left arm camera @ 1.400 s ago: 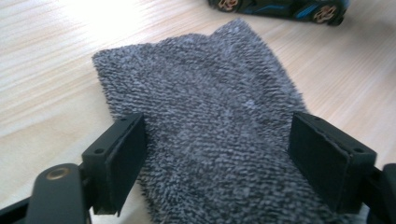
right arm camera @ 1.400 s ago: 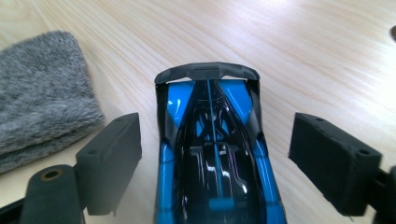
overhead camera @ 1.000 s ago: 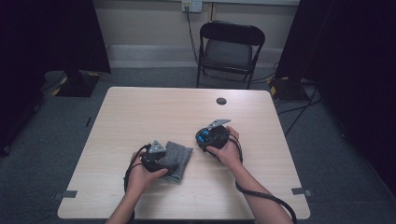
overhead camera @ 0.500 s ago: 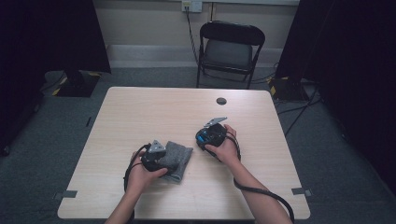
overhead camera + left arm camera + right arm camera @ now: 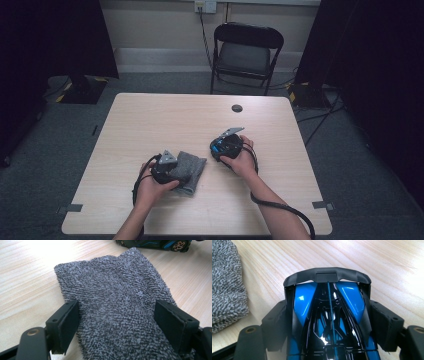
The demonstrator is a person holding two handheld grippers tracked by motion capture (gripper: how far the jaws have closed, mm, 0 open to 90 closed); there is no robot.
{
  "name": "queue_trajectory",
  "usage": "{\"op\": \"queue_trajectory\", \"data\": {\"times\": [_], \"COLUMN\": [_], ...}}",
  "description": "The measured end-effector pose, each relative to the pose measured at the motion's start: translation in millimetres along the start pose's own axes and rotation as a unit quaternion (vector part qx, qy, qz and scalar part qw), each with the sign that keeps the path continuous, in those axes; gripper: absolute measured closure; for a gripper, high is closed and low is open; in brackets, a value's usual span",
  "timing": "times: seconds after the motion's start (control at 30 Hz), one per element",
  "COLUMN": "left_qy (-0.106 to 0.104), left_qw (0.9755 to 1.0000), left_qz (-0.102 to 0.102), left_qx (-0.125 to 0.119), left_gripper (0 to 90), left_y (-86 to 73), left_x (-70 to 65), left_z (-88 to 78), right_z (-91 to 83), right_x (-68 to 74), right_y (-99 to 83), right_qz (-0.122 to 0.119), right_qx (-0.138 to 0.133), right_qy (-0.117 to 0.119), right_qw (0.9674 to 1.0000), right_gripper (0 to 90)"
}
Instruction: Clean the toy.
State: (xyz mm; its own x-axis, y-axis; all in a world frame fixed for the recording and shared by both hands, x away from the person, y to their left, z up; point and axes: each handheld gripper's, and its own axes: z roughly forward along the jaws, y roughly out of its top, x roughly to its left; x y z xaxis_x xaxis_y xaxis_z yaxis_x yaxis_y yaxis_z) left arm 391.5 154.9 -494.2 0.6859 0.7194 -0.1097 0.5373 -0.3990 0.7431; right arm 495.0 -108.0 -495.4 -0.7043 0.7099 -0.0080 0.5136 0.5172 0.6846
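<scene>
Landmark: pale wood-grain laminate table, rectangular, rounded corners, with a small dark round grommet near its far edge.
Cloth: grey looped-pile terry cloth, folded into a soft oblong with fuzzy edges, lying flat on the table's near-centre, left of the car.
Car: glossy blue-and-black plastic toy racing car, hard and angular, with a matt black wing across its end; it stands on the table just right of the cloth and apart from it.
Left gripper: left gripper sits over the cloth's near end, its black jaws spread, one along each long side; the left pad meets the pile's edge, and no squeeze shows.
Right gripper: right gripper straddles the car body, pads pressed against both flanks; its jaws have just been closing, with the car between them.
Room: bare tabletop lies on all sides, widest toward the far edge and the left; a black folding metal chair stands beyond the far edge.
Change: cloth, car and both hands lie as in the earlier high views.
</scene>
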Motion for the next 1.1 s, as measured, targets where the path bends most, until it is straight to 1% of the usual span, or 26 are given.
{"op": "queue_trajectory", "data": {"times": [0.17,0.23,0.27,0.3,0.4,0.5,0.57,0.6,0.63,0.67,0.73,0.77,0.8,0.83,0.87,0.9,0.93,0.97,1.0,1.07,1.1], "left_qy": [0.000,0.004,0.003,0.005,0.008,0.010,0.015,0.016,0.024,0.026,0.033,0.030,0.030,0.032,0.027,0.012,-0.003,-0.010,-0.011,-0.015,-0.014], "left_qw": [1.0000,1.0000,1.0000,0.9999,0.9999,0.9999,0.9999,0.9999,0.9997,0.9997,0.9994,0.9995,0.9995,0.9995,0.9996,0.9999,1.0000,0.9999,0.9998,0.9996,0.9996], "left_qz": [0.001,0.007,0.004,0.008,0.007,0.005,0.002,0.003,0.005,-0.001,-0.002,-0.004,-0.002,0.005,0.006,0.008,0.005,0.000,-0.001,-0.003,-0.004], "left_qx": [0.002,0.003,0.002,0.004,0.002,0.000,-0.001,0.001,0.003,0.003,0.008,0.006,0.003,0.002,0.001,0.001,0.007,0.010,0.015,0.023,0.022], "left_gripper": [20.9,20.8,20.9,21.2,21.2,20.9,20.5,20.4,20.1,19.8,19.8,20.0,21.2,21.6,23.4,32.0,48.3,59.3,63.2,67.0,68.3], "left_y": [0.4,1.3,1.7,2.5,3.6,4.0,3.9,3.6,3.0,1.8,-0.4,-1.8,-2.9,-3.1,-2.9,-2.0,-0.6,0.3,1.8,5.6,7.4], "left_x": [-0.1,0.2,-0.7,-0.5,-1.0,-1.4,-2.5,-2.7,-2.9,-3.6,-3.1,-3.4,-3.9,-3.9,-5.2,-6.9,-8.8,-11.1,-12.3,-11.6,-10.5], "left_z": [-0.6,-1.5,-1.6,-2.7,-3.6,-4.0,-3.0,-2.1,-1.1,0.5,2.7,4.5,5.8,5.8,5.6,4.4,2.8,2.8,2.8,1.9,0.4], "right_z": [-0.6,-0.7,-0.7,-0.7,-1.2,-2.7,-4.6,-5.9,-6.7,-8.2,-11.7,-13.7,-15.5,-17.2,-18.9,-20.3,-21.5,-23.0,-24.5,-27.3,-28.8], "right_x": [1.6,1.6,1.7,1.9,1.8,2.8,3.0,2.3,1.6,1.4,1.1,0.7,0.2,-0.1,-0.3,-0.4,-0.4,-0.3,0.1,0.6,0.8], "right_y": [0.5,0.3,0.6,0.9,1.0,0.2,-0.7,-1.3,-2.1,-3.0,-4.4,-5.2,-6.0,-6.7,-7.3,-7.9,-8.4,-9.0,-9.3,-9.9,-10.1], "right_qz": [0.008,0.009,0.009,0.009,0.008,0.000,-0.001,0.001,0.002,0.005,0.004,0.005,0.009,0.010,0.010,0.009,0.009,0.010,0.010,0.010,0.010], "right_qx": [0.003,0.003,0.004,0.005,0.006,0.005,0.002,0.000,-0.001,-0.004,-0.009,-0.011,-0.013,-0.014,-0.015,-0.016,-0.016,-0.018,-0.020,-0.024,-0.024], "right_qy": [-0.008,-0.007,-0.008,-0.009,-0.009,-0.011,-0.010,-0.009,-0.007,-0.007,-0.002,-0.001,0.003,0.005,0.005,0.006,0.010,0.010,0.013,0.016,0.019], "right_qw": [0.9999,0.9999,0.9999,0.9999,0.9999,0.9999,0.9999,1.0000,1.0000,1.0000,0.9999,0.9999,0.9999,0.9998,0.9998,0.9998,0.9998,0.9997,0.9997,0.9995,0.9995], "right_gripper": [25.3,25.3,25.3,25.3,25.4,25.4,25.4,25.4,25.4,25.5,25.4,25.4,25.4,25.4,25.5,25.4,25.5,25.4,25.5,25.5,25.5]}}
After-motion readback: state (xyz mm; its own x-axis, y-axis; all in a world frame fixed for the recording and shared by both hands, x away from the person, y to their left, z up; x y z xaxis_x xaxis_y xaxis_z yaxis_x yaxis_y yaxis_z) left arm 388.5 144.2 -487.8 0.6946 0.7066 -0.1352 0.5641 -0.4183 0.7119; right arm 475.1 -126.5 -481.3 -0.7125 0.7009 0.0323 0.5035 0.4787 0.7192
